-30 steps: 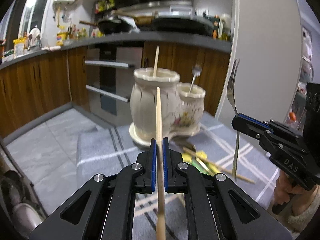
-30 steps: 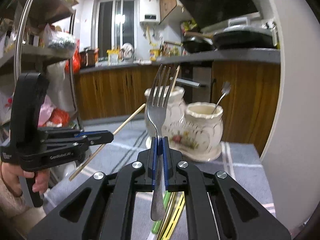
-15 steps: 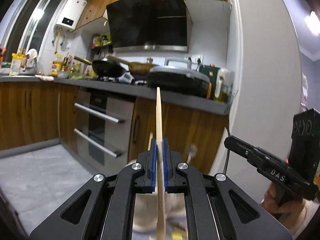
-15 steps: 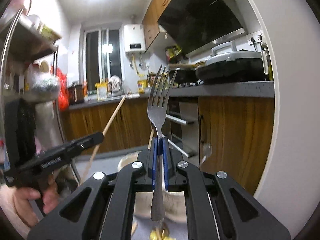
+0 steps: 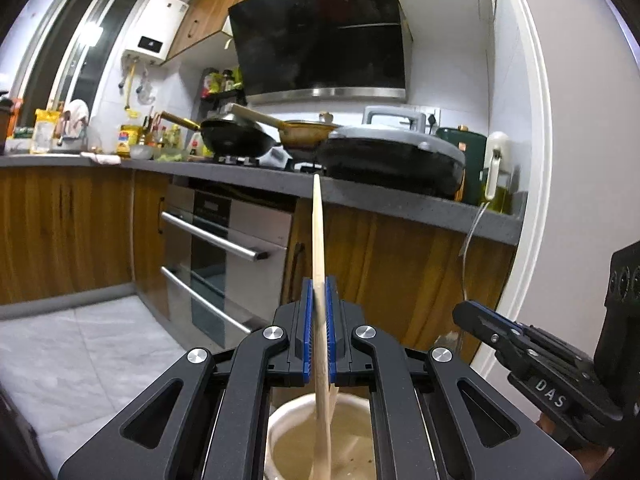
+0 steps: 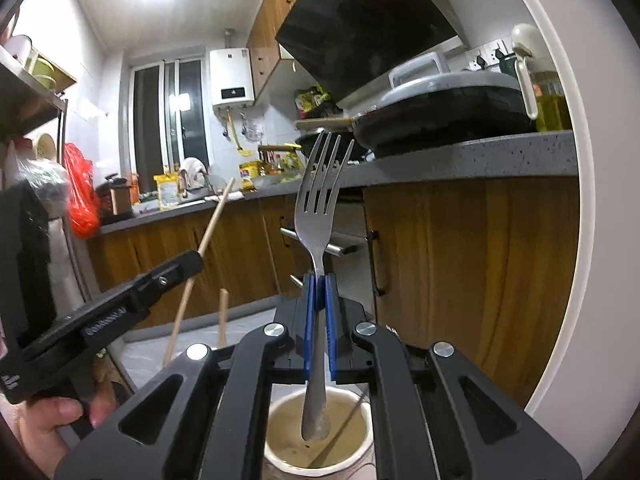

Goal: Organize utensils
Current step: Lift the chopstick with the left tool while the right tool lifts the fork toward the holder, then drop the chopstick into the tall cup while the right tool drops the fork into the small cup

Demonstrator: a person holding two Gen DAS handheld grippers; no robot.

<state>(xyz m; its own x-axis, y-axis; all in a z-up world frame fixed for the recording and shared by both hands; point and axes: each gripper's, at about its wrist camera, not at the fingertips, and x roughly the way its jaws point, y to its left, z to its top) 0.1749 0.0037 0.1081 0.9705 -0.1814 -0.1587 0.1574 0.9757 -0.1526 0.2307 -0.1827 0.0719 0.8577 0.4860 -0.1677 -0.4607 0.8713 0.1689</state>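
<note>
Two grippers over cream holders — left gripper (image 5: 318,332) clamped on upright chopstick (image 5: 319,240), right gripper (image 6: 319,328) on fork (image 6: 320,216).

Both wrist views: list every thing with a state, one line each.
Left claw: shut on the chopstick.
Chopstick: held upright, lower end over the larger cup's mouth.
Larger cup: open, another stick inside.
Right claw: shut on the fork.
Fork: held upright, tines up, handle end over the smaller cup.
Smaller cup: open, one thin utensil leaning inside.
</note>
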